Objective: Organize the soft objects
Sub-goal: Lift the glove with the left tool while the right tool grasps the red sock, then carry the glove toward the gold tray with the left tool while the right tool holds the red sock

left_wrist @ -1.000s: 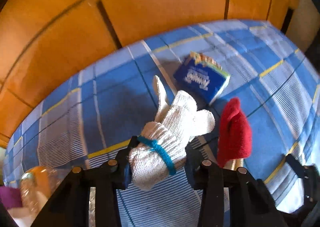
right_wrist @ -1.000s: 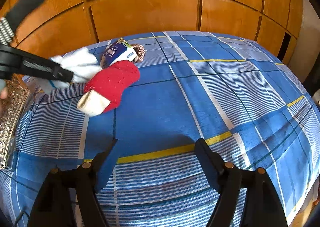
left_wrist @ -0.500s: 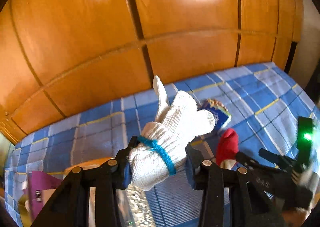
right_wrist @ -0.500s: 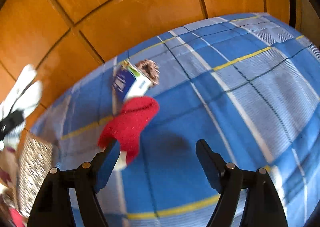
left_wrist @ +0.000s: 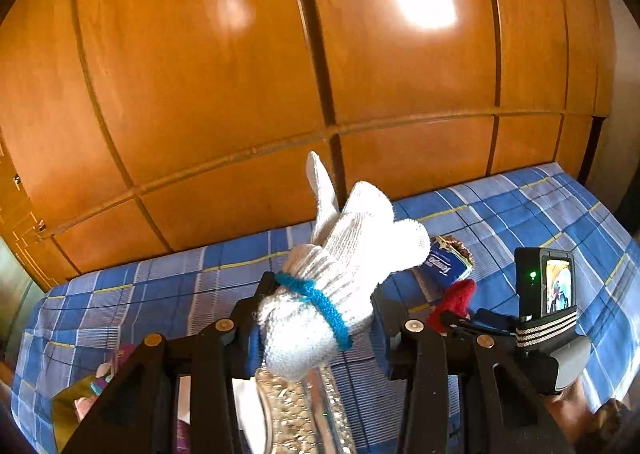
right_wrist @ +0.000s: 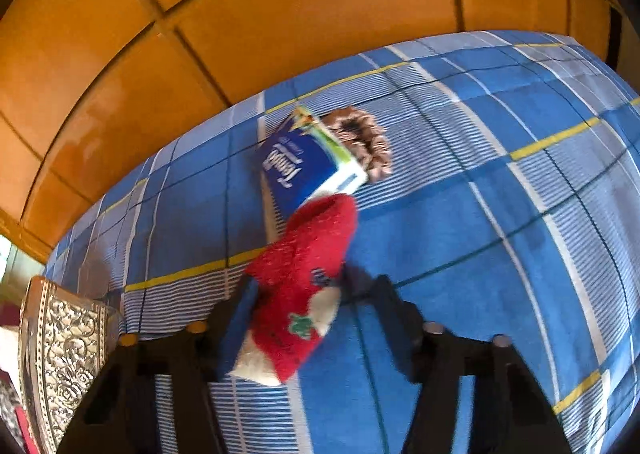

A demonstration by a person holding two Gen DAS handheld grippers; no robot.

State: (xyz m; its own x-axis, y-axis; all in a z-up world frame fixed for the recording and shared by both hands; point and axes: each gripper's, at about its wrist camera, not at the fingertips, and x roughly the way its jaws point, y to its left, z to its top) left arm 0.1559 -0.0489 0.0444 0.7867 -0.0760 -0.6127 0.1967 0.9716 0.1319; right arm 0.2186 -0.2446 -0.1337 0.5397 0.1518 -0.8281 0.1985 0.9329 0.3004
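Left gripper (left_wrist: 320,318) is clamped on the white knit glove (left_wrist: 344,266), holding it above the bed (left_wrist: 160,294) and the embossed silver tray (left_wrist: 296,414). Right gripper (right_wrist: 298,294) has just been closing, with the red sock (right_wrist: 304,274) between its jaws and the pads meeting it on the bed. A blue tissue pack (right_wrist: 300,166) and brown scrunchie (right_wrist: 360,134) lie just beyond the sock.
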